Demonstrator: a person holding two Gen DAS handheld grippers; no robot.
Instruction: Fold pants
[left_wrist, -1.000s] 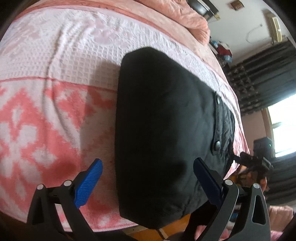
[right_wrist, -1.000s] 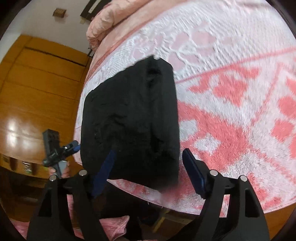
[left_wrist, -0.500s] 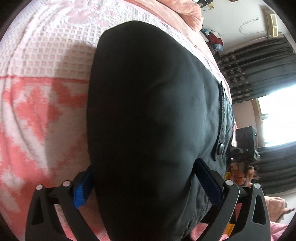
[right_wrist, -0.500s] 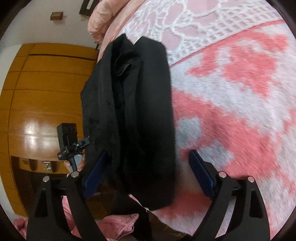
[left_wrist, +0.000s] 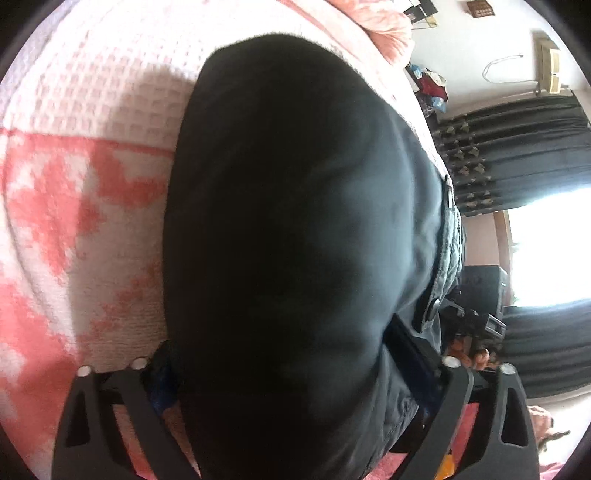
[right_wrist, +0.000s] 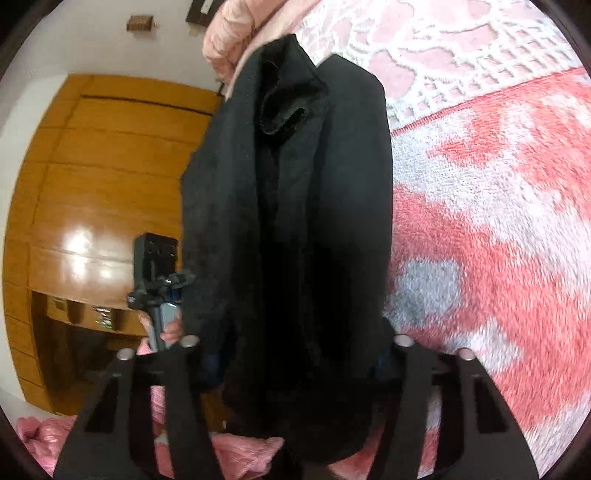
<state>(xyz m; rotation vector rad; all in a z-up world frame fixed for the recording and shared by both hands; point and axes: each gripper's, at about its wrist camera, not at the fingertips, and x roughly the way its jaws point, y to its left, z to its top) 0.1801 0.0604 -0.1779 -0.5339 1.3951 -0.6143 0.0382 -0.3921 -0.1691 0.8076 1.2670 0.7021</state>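
Observation:
The folded black pants (left_wrist: 295, 229) fill the left wrist view, lying on the pink and red patterned bedspread (left_wrist: 74, 184). My left gripper (left_wrist: 291, 365) straddles their near end with wide jaws, the blue pads mostly hidden by fabric. In the right wrist view the pants (right_wrist: 295, 221) show as a thick stack of folded layers near the bed's edge. My right gripper (right_wrist: 295, 358) also straddles the near end, jaws wide, the cloth between them. Whether either pad presses the cloth is hidden.
A wooden wardrobe (right_wrist: 92, 184) stands beyond the bed's edge. The left gripper and the hand on it (right_wrist: 159, 288) show beside the pants. Dark curtains (left_wrist: 517, 155) and a bright window (left_wrist: 546, 251) are at the right. Pink bedding (left_wrist: 376, 18) lies at the far end.
Both grippers have moved forward over the near end of the folded pants. The pants now fill the space between each pair of fingers and cover the blue pads.

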